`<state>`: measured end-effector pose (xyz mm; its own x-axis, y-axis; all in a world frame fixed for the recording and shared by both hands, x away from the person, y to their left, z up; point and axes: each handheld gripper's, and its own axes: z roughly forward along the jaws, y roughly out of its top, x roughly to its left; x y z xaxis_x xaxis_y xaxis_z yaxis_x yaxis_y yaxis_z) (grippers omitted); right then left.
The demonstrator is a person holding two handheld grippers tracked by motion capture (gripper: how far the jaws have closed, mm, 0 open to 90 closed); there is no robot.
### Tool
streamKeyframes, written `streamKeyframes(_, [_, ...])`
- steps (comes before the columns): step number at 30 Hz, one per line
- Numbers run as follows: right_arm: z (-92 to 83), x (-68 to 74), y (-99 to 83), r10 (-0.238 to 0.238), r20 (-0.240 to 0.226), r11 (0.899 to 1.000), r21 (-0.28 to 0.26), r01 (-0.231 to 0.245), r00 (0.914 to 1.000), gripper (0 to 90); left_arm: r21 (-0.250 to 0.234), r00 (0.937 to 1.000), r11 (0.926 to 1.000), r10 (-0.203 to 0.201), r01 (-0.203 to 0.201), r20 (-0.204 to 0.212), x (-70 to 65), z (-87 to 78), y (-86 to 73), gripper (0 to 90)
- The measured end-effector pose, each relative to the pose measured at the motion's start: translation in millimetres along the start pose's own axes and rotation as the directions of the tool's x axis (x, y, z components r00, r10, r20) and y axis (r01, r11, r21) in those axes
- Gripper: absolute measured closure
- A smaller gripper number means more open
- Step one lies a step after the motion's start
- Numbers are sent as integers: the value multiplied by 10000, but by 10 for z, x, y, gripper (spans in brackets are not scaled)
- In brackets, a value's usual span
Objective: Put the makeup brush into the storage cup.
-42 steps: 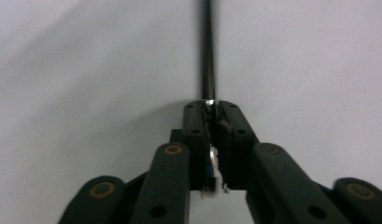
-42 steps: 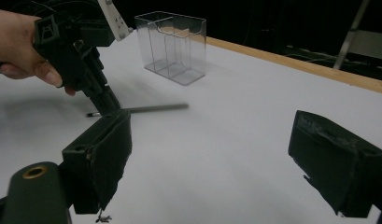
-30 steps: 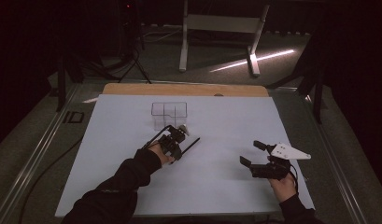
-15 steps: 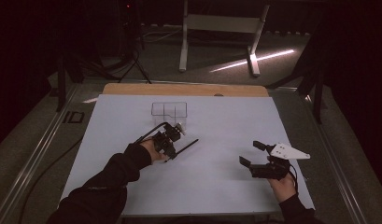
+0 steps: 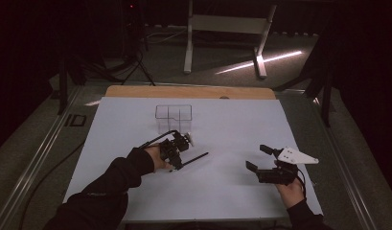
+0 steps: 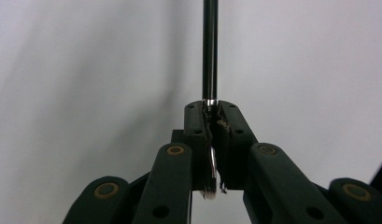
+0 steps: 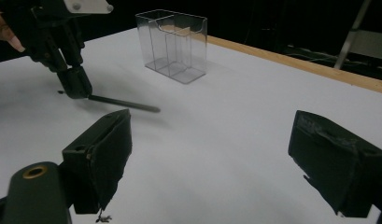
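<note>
A thin dark rod (image 5: pixel 193 159) with a silver band lies low over the white sheet (image 5: pixel 222 129), and my left gripper (image 5: pixel 174 165) is shut on one end of it. In the left gripper view the rod (image 6: pixel 209 46) runs straight out from the closed left gripper (image 6: pixel 210 109). The right gripper view shows that gripper (image 7: pixel 76 86) pointing down, with the rod (image 7: pixel 125 103) sticking out sideways. A clear plastic holder with compartments (image 5: pixel 173 117) (image 7: pixel 174 44) stands upright just beyond it. At the right my right gripper (image 5: pixel 258 158) (image 7: pixel 221 154) hovers open with nothing between its jaws.
The sheet covers a table with a wooden far edge (image 5: pixel 184 92). A light metal stand (image 5: pixel 222 28) is on the dark floor beyond. A small dark square (image 5: pixel 76 120) lies left of the sheet.
My left gripper has shifted slightly toward the near side with the rod still in it. The right gripper has kept still.
</note>
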<state>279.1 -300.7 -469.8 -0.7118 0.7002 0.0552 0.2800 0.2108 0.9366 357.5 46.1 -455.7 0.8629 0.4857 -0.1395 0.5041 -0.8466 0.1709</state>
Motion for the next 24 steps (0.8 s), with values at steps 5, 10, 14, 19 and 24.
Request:
streamKeyframes(5, [12,10,2,-113,-9,9999,41,113,9999,136,-164,9996,9996,238,-240,-122,-57,-32,14,853])
streamKeyframes(10, [32,24,6,-372,-50,9993,68,372,9993,136,-232,9989,9987,458,-459,-30,-97,-66,42,853])
streamKeyframes(14, [38,37,18,-782,-91,9969,-6,782,9969,137,-156,9970,9969,772,-770,89,-142,-86,73,853])
streamKeyframes(19, [42,41,27,-737,-93,9972,77,737,9972,137,-114,9952,9953,968,-966,164,-167,-92,102,853])
streamKeyframes(24, [49,68,80,-332,-341,9992,220,340,9989,137,-106,9911,9919,1272,-1268,392,-199,-102,153,853])
